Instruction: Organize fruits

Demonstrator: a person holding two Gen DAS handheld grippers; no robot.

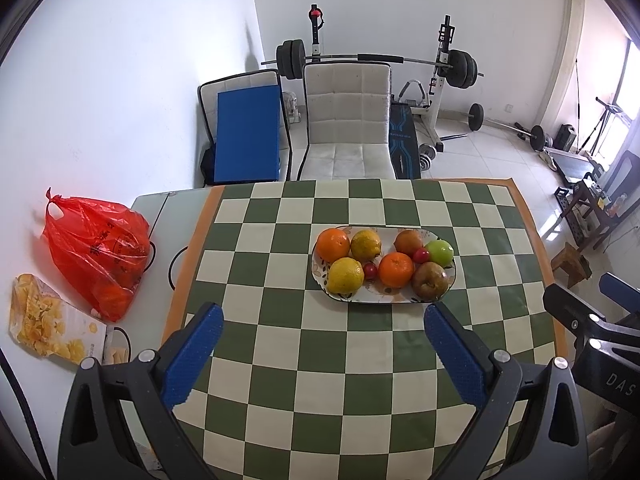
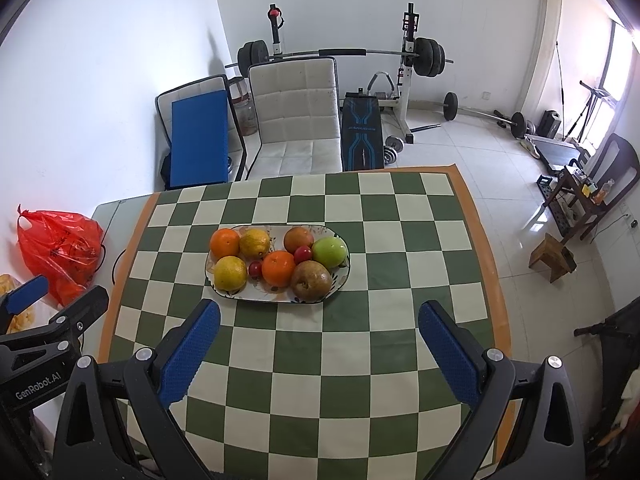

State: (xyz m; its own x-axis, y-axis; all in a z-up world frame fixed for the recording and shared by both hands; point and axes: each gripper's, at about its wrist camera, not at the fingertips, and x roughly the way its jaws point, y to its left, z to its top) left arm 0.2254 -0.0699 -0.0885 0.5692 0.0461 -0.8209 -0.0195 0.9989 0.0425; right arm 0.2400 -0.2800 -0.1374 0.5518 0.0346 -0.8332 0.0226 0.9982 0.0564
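1. Both sets of jaws are spread wide and empty: left gripper (image 1: 322, 320), right gripper (image 2: 318, 318).
2. Fruit plate (image 1: 400, 301) sits past them on the checkered cloth (image 1: 280, 360), long axis 9-to-3.
3. It's around 1 o'clock for the left, 11 for the right. Honestly about equally near.

Oval plate (image 1: 400, 301), white w/ floral print, dark rim, flat on checkered cloth, mid-table. All fruit on it, 2 rows.
Far row L→R: orange (image 1: 333, 245), yellow citrus (image 1: 365, 245), reddish-orange fruit (image 1: 408, 242), green apple (image 1: 440, 252).
Near row L→R: yellow citrus #2 (image 1: 345, 275), orange #2 (image 1: 396, 269), brown pear (image 1: 430, 280).
2 small red fruits: one (image 1: 370, 271) btwn near citrus & near orange, other (image 1: 421, 255) btwn reddish fruit & apple.
Fruits packed, touching neighbours.
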